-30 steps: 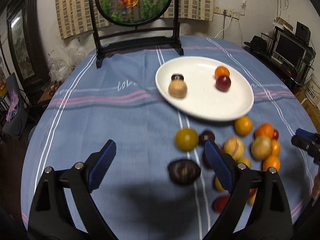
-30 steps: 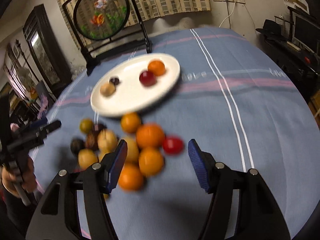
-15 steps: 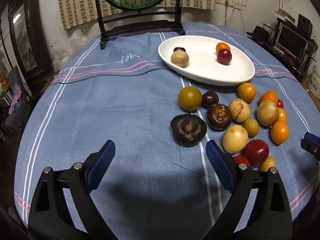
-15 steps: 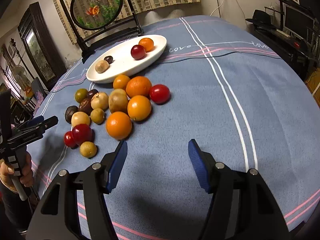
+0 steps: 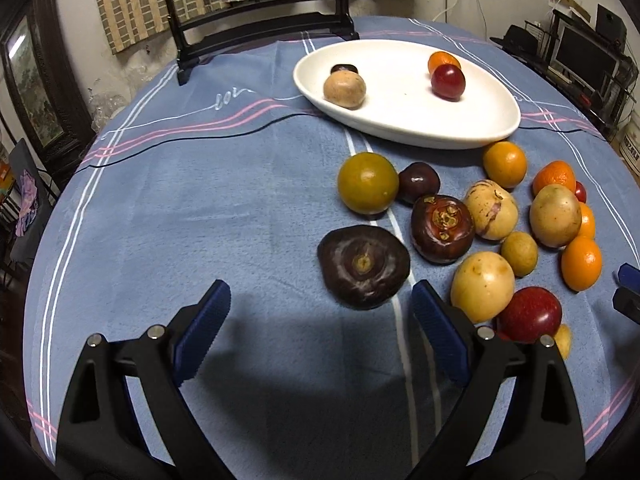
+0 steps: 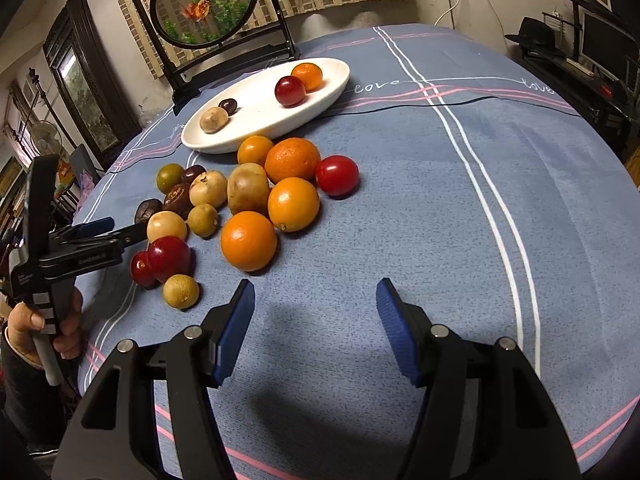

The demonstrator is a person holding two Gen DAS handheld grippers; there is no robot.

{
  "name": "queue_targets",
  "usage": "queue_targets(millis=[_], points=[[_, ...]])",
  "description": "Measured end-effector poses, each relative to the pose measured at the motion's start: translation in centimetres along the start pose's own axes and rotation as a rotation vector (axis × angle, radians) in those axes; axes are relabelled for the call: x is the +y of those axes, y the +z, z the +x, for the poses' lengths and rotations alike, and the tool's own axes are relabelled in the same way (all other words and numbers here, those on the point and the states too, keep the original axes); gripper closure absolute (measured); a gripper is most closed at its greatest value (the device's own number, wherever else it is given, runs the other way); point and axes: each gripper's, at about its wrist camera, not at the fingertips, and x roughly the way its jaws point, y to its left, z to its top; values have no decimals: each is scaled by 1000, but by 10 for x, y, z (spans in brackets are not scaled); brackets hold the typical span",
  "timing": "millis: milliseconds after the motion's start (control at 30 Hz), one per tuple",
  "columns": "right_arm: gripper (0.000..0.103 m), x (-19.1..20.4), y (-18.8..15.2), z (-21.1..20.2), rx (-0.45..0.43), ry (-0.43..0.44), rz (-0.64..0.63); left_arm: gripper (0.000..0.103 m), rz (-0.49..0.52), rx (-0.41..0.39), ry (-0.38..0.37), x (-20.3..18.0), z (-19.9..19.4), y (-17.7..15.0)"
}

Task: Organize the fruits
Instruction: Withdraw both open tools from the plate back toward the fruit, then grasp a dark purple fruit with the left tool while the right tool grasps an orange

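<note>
A heap of several fruits lies on the blue tablecloth (image 5: 200, 216): oranges (image 6: 249, 241), tan round fruits (image 5: 482, 286), red ones (image 6: 337, 175) and dark purple ones. The nearest dark purple fruit (image 5: 363, 267) sits just ahead of my left gripper (image 5: 320, 308), a little right of the gap's middle; the jaws stand open and empty. My right gripper (image 6: 314, 304) is open over bare cloth, with an orange just ahead to its left. A white oval plate (image 5: 472, 120) behind the heap holds a tan fruit (image 5: 345, 90), a small dark one, a red one (image 5: 448, 82) and an orange.
A round painted screen on a black stand (image 6: 206, 4) rises behind the plate (image 6: 256, 136). A hand (image 6: 24, 322) holds the left gripper's handle at the table's left edge in the right wrist view. Shelves with electronics (image 5: 580, 52) stand beyond the right edge.
Both grippers have sunk toward the table, so the fruits look larger and nearer. The dark purple fruit now lies close in front of the left jaws. Neither gripper's jaws have changed width.
</note>
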Motion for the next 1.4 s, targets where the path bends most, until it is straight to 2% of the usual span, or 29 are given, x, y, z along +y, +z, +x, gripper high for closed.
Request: queue_targets(millis=[200,267,333,400,733,967,1000,1033,1100,1167,1400], points=[[39,1,2,1,0,6,1,12,1,31,-12,-4,10,10],[39,1,2,2,1,5,-2,26,-14,46,-25,-3,15,12],[39,1,3,2,3,-1,-4,45,-25,47,-71,-3,17,12],[39,1,3,2,-1,-16,-8,54,-15,34,-88,-7,15,11],[39,32,10,13,24,-8,-104,54,-82,1,-153,5,6,-1],[39,60,22,36,64,-56,-149,54,-54,-33,-168,0,-1,-5],[43,62,23,40,69,-68,-154,54,-53,-37,-169,0,-2,-5],[52,64,24,44,79,-77,-156,54,-53,-38,-171,0,-2,-5],[56,66,26,49,85,-101,-161,54,-55,-35,-175,0,-2,-5],[65,67,27,50,69,-126,-167,54,-59,-29,-178,1,-1,-5],[65,56,23,38,60,-80,-142,54,-55,-21,-175,1,0,-4]])
